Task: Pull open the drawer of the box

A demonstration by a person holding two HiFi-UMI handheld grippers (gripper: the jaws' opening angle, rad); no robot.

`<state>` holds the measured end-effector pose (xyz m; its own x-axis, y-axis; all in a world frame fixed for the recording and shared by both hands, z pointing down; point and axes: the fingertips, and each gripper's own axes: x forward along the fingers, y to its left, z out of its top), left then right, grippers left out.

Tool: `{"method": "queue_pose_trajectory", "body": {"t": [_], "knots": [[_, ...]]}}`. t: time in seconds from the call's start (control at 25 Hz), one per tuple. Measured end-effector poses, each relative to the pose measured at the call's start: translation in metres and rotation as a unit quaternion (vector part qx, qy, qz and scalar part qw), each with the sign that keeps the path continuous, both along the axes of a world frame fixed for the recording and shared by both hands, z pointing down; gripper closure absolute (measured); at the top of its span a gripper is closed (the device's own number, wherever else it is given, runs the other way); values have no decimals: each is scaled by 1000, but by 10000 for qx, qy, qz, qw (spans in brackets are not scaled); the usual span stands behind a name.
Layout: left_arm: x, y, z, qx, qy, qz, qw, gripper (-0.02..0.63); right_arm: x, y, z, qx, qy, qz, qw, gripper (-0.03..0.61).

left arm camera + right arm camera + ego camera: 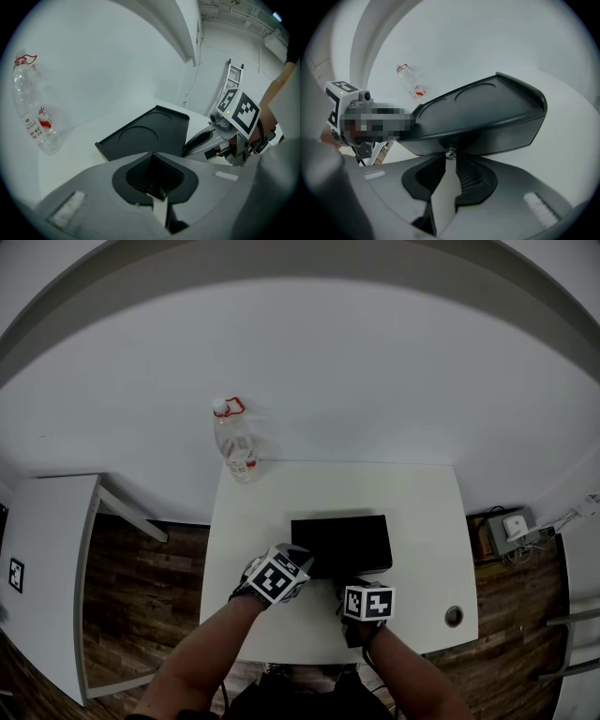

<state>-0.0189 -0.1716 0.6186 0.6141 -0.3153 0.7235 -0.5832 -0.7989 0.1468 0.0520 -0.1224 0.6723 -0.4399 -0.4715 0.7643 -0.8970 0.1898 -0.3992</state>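
The black box (340, 542) lies flat in the middle of the white table (422, 521), its lid marked with two round recesses. In the right gripper view the box (487, 112) fills the middle, and a small metal knob (450, 153) sticks out of its front face. My right gripper (450, 159) has its fingertips closed around that knob. In the head view the right gripper (361, 585) sits at the box's front edge. My left gripper (298, 563) is at the box's front left corner, jaws shut with nothing between them, their tips (151, 157) by the near edge of the box (145, 133).
A clear plastic bottle (234, 442) with a red label stands at the table's far left corner. A cable hole (454, 616) is near the front right corner. A second white table (47, 549) stands to the left, and electrical gear (506, 531) lies on the wooden floor at right.
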Motion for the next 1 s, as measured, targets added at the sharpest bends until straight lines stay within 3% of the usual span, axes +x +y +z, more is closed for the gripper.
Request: {"method": "queue_pose_trajectory", "body": {"t": [1.0], "knots": [[-1, -1, 0, 21, 3, 15, 10000, 609, 3, 28, -2, -19, -98, 103, 9999, 508]]}}
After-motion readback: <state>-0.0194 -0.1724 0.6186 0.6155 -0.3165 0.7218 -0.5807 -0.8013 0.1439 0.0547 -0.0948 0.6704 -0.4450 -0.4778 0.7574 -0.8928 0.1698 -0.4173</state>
